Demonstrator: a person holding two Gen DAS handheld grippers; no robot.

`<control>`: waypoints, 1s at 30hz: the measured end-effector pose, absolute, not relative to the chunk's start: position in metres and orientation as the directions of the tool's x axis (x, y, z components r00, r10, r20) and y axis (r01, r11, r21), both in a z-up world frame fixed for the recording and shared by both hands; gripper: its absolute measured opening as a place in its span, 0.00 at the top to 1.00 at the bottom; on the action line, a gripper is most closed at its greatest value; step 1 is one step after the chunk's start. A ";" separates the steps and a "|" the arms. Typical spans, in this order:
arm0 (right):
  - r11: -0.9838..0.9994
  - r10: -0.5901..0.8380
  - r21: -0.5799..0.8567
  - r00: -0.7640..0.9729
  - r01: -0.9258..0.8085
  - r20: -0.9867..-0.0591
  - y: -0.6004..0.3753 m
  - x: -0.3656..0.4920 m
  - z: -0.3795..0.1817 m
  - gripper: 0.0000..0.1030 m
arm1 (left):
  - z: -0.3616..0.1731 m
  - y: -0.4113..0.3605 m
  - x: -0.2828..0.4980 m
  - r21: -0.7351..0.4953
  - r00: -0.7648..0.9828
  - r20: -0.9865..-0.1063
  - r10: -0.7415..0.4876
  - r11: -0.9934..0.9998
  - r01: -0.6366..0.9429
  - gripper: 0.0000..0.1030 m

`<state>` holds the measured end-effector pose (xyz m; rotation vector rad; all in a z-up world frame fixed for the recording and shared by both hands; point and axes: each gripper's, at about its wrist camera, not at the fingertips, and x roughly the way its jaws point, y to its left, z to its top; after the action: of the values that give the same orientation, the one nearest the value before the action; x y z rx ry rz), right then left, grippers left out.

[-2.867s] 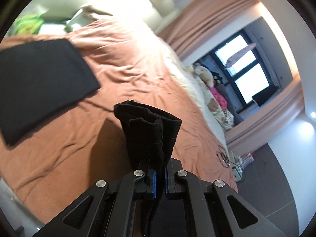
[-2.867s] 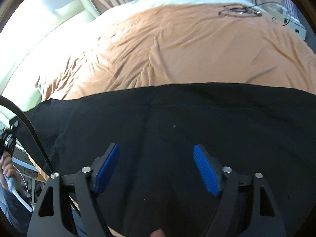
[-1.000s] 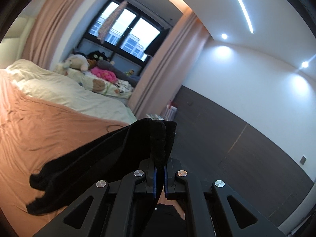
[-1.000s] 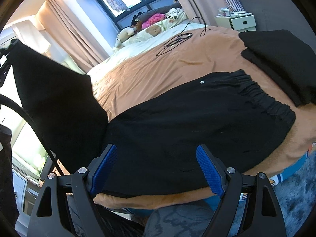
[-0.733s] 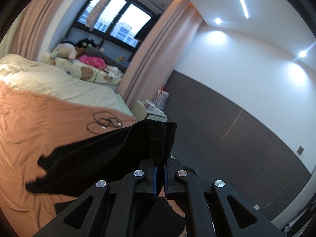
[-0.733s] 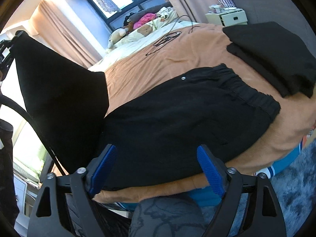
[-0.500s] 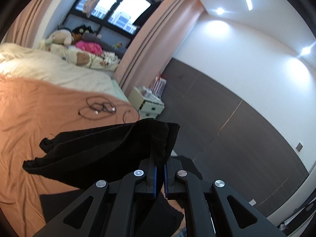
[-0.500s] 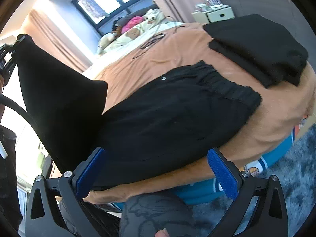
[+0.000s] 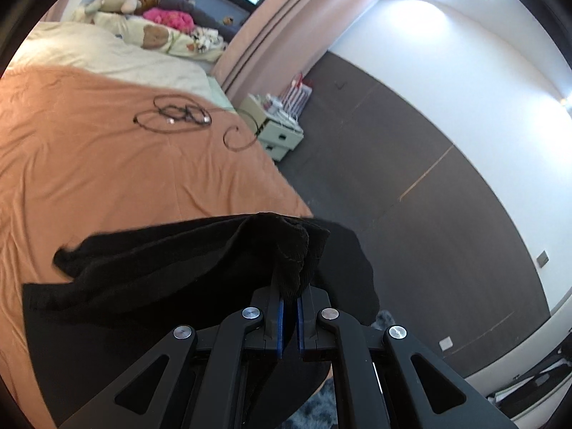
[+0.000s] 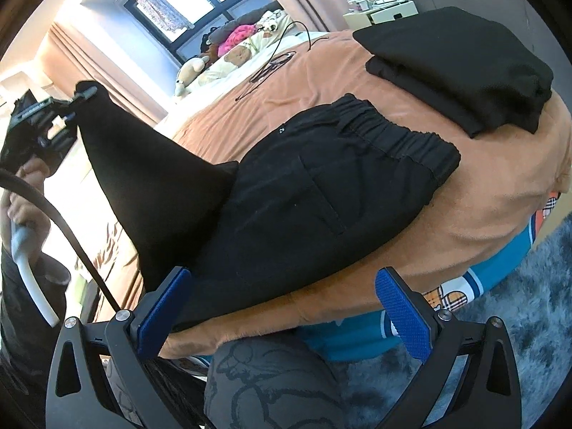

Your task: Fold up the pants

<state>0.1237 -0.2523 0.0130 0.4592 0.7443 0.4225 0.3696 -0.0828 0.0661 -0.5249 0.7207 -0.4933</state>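
Observation:
Black pants lie on the orange bedspread, elastic waistband toward the right. My left gripper is shut on the bunched leg ends of the pants and holds them in the air above the bed; it shows in the right wrist view at upper left, with the legs hanging down as a black sheet. My right gripper is open and empty, off the bed's near edge, below the pants.
A folded black garment lies on the bed corner beyond the waistband. A black cable lies coiled on the bedspread. Pillows and plush toys lie at the far end, a white nightstand beside the bed, grey rug below.
My left gripper has swung the leg ends up and over toward the waistband side. My right gripper has pulled back off the pants to beyond the bed's edge and opened wider.

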 end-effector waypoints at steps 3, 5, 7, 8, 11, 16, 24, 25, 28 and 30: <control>0.821 0.513 0.537 0.666 -0.196 -0.541 -0.253 0.123 0.012 0.00 | 0.059 -0.097 0.378 -0.600 0.619 -0.511 -0.596 0.764 0.239 0.95; 0.822 0.509 0.535 0.670 -0.193 -0.540 -0.255 0.122 0.012 0.00 | 0.054 -0.112 0.381 -0.595 0.598 -0.524 -0.606 0.763 0.251 0.95; 0.822 0.506 0.539 0.671 -0.185 -0.542 -0.259 0.120 0.009 0.00 | 0.049 -0.126 0.385 -0.595 0.577 -0.532 -0.620 0.758 0.266 0.95; 0.820 0.507 0.543 0.670 -0.181 -0.543 -0.261 0.120 0.007 0.00 | 0.046 -0.137 0.387 -0.595 0.562 -0.536 -0.630 0.754 0.278 0.95; 0.816 0.504 0.556 0.670 -0.162 -0.545 -0.269 0.118 0.002 0.00 | 0.037 -0.162 0.391 -0.598 0.529 -0.545 -0.650 0.744 0.298 0.95; 0.807 0.494 0.578 0.671 -0.119 -0.553 -0.287 0.113 -0.006 0.00 | 0.020 -0.216 0.397 -0.581 0.454 -0.585 -0.672 0.738 0.344 0.95; 0.810 0.478 0.579 0.672 -0.088 -0.566 -0.309 0.102 -0.011 0.00 | -0.019 -0.272 0.389 -0.559 0.347 -0.652 -0.674 0.736 0.381 0.94; 0.809 0.477 0.581 0.671 -0.084 -0.567 -0.312 0.102 -0.012 0.00 | -0.025 -0.278 0.386 -0.554 0.329 -0.665 -0.671 0.738 0.385 0.92; 0.806 0.478 0.587 0.671 -0.077 -0.567 -0.316 0.103 -0.014 0.00 | -0.034 -0.287 0.382 -0.550 0.283 -0.690 -0.667 0.736 0.394 0.65; 0.803 0.482 0.591 0.670 -0.079 -0.565 -0.317 0.103 -0.014 0.00 | -0.036 -0.288 0.376 -0.538 0.279 -0.697 -0.660 0.739 0.404 0.40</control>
<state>0.1027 -0.3171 -0.0135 0.5639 0.7793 0.3355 0.3764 -0.2883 -0.0363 -0.2774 1.0696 -0.7261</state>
